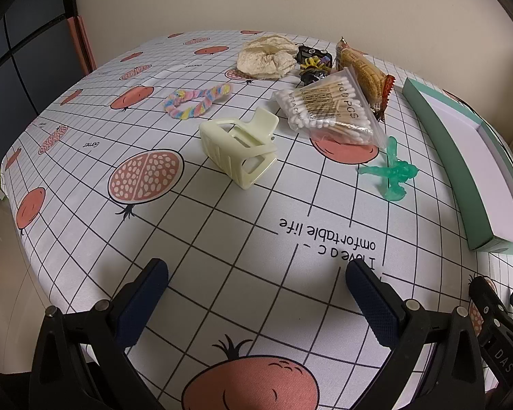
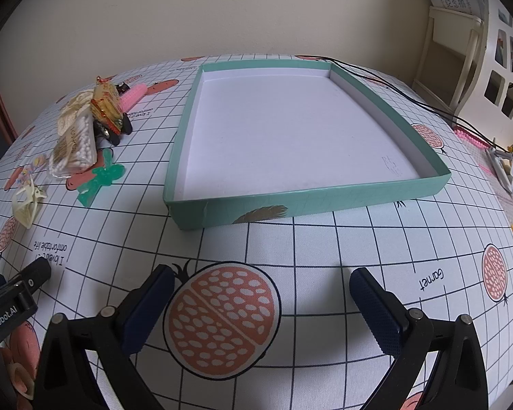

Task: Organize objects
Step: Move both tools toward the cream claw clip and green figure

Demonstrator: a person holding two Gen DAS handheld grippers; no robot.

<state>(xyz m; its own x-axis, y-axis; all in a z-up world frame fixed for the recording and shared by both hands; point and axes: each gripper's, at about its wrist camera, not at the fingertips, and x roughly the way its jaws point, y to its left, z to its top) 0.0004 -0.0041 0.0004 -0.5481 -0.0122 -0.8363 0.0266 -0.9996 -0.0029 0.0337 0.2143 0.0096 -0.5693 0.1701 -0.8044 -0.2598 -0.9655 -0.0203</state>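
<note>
A cream hair claw clip (image 1: 239, 150) lies on the patterned tablecloth ahead of my open left gripper (image 1: 256, 294). Behind it are a pastel twisted hair tie (image 1: 196, 99), a cream scrunchie (image 1: 266, 55), a bag of cotton swabs (image 1: 328, 112), a snack packet (image 1: 362, 71) and a green plastic figure (image 1: 393, 171). In the right wrist view an empty teal box (image 2: 290, 205) with a white floor sits ahead of my open right gripper (image 2: 261, 297). The same pile shows at its left: the swabs (image 2: 75, 150), the green figure (image 2: 101, 179), the claw clip (image 2: 25, 203).
A wall runs behind the table. Black cables (image 2: 410, 92) trail past the box's far right corner. Pink and small items (image 2: 506, 167) lie at the right table edge, by a cream shelf unit (image 2: 502, 78). The left gripper's body (image 2: 10, 294) shows at the lower left.
</note>
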